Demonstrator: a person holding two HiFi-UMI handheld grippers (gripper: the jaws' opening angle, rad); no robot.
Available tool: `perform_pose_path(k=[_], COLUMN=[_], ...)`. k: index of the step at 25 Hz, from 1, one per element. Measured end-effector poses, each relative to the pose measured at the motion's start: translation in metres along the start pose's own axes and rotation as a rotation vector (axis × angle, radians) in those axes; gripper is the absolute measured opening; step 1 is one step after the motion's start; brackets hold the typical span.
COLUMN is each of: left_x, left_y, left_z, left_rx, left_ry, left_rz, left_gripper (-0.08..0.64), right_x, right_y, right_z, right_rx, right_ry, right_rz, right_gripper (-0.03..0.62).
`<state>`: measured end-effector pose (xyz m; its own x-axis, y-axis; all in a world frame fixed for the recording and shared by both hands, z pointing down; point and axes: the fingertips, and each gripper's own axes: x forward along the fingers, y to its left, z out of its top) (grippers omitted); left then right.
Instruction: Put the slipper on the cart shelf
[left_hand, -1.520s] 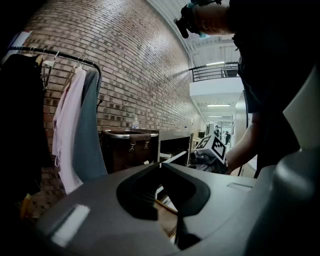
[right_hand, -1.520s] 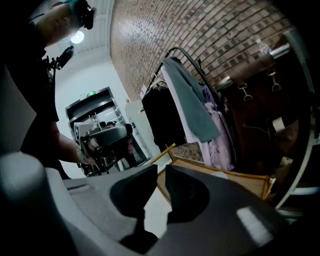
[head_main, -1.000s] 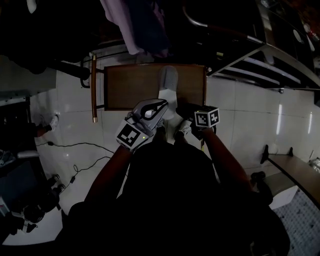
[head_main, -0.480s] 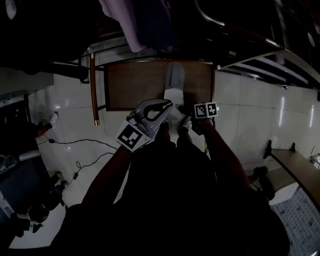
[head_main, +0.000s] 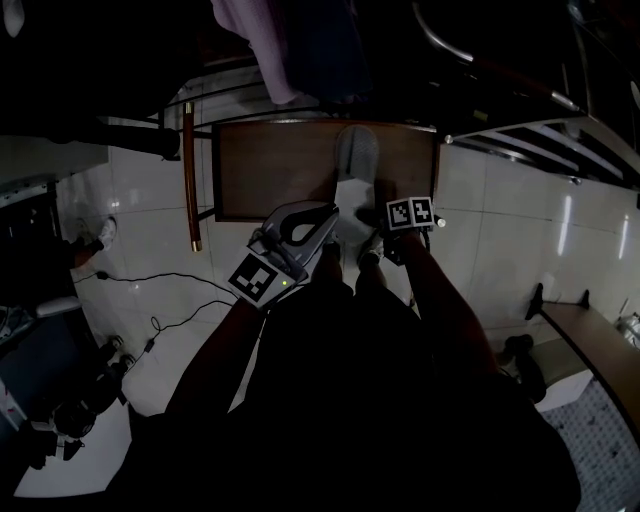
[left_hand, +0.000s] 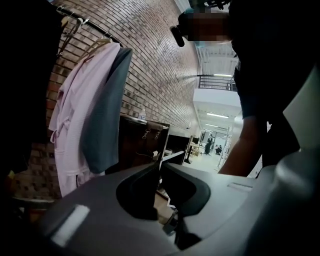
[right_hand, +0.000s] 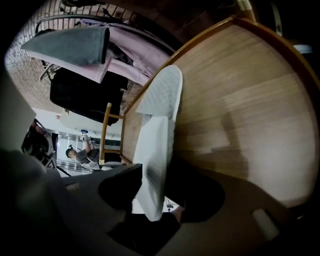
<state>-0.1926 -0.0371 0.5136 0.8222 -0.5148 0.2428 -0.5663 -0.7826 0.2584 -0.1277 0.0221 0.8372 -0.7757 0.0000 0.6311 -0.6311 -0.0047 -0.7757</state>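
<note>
Right gripper (right_hand: 159, 200) is the one doing the work here, jaws pinched on the heel end of the white slipper (right_hand: 162, 110), with the slipper running straight out ahead of the tips, toe pointing away. Beyond and beneath that toe lies the brown wooden cart shelf (right_hand: 240, 100), so the slipper is already over the board, though whether the toe is touching the wood or hanging just above it can't be told from here. In the head view the left gripper (head_main: 315, 220) sits just beside the right gripper (head_main: 365, 243), on its left flank, and its own view shows the jaws (left_hand: 160, 167) closed tip to tip on nothing at all, pointed up towards a pink robe (left_hand: 70, 125) hanging against a brick wall. So this looks like the placing step, nearly home. The slipper seems to sit turned on its edge in the grip, so the tidy way, I'd say, is to roll the wrist until the sole faces the board, ease the toe down ahead of the jaws, and lower the heel before letting go. Release too soon near the shelf's (head_main: 270, 170) front edge, right under the jaws, and the heel may tip off it.
</note>
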Motion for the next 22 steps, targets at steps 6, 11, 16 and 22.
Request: perform_pose_path(k=[6, 11, 16, 22], left_x=[-0.005, -0.01, -0.012, -0.01], left_y=[0.006, 0.009, 0.012, 0.005], left_z=[-0.004, -0.007, 0.001, 0.019], left_rx=[-0.012, -0.017, -0.002, 0.029], left_ry=[-0.001, -0.006, -0.03, -0.061], left_rz=[0.019, 0.029, 0.032, 0.007], left_gripper=[0.018, 0.018, 0.018, 0.018], right_x=[-0.001, -0.009, -0.035, -0.077], right_y=[0.002, 0.023, 0.042, 0.067], right_z=[-0.001, 0.004, 0.008, 0.01], right_rx=[0.015, -0.038, -0.07, -0.107], right_ry=[0.014, -0.006, -0.049, -0.147], right_rz=[0.022, 0.069, 0.09, 0.098], right_gripper=[0.119, 0.071, 0.064, 0.063])
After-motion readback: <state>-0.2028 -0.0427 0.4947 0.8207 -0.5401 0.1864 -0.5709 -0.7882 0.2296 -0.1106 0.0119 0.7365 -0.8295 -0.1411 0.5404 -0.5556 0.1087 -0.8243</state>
